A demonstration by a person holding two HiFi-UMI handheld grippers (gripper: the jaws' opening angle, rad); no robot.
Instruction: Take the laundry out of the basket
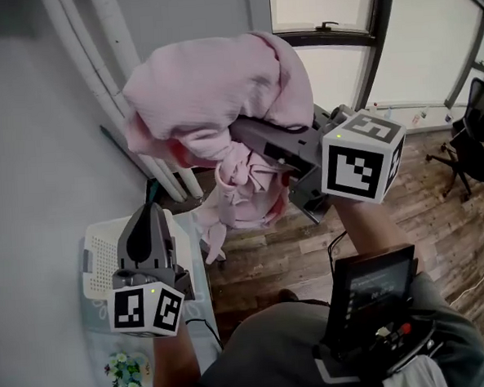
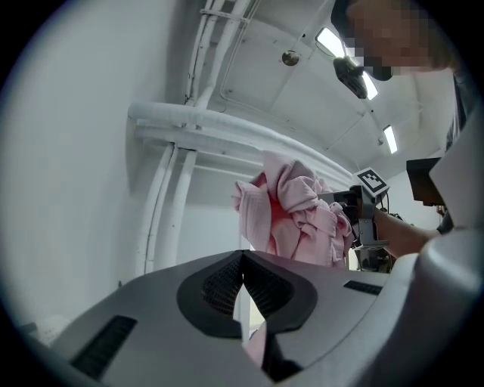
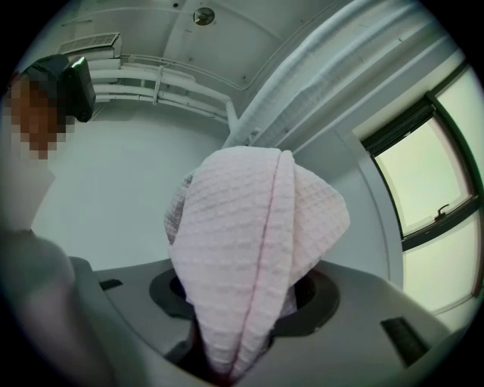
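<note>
A pink waffle-weave garment (image 1: 212, 100) hangs bunched in the air in the head view, and my right gripper (image 1: 255, 143) is shut on it. In the right gripper view the cloth (image 3: 249, 249) fills the space between the jaws and drapes over them. My left gripper (image 1: 151, 209) points upward lower left, above the white laundry basket (image 1: 98, 255), with its jaws shut and holding nothing. From the left gripper view (image 2: 242, 261) the pink garment (image 2: 295, 215) shows hanging from the right gripper (image 2: 355, 208). The basket's inside is hidden behind the left gripper.
White pipes (image 1: 120, 65) run along the grey wall at left. A window (image 1: 338, 27) is ahead, with wooden floor (image 1: 438, 193) and an office chair (image 1: 475, 133) at right. A dark screen device (image 1: 375, 291) sits on the person's chest. A floral item (image 1: 126, 371) lies near the basket.
</note>
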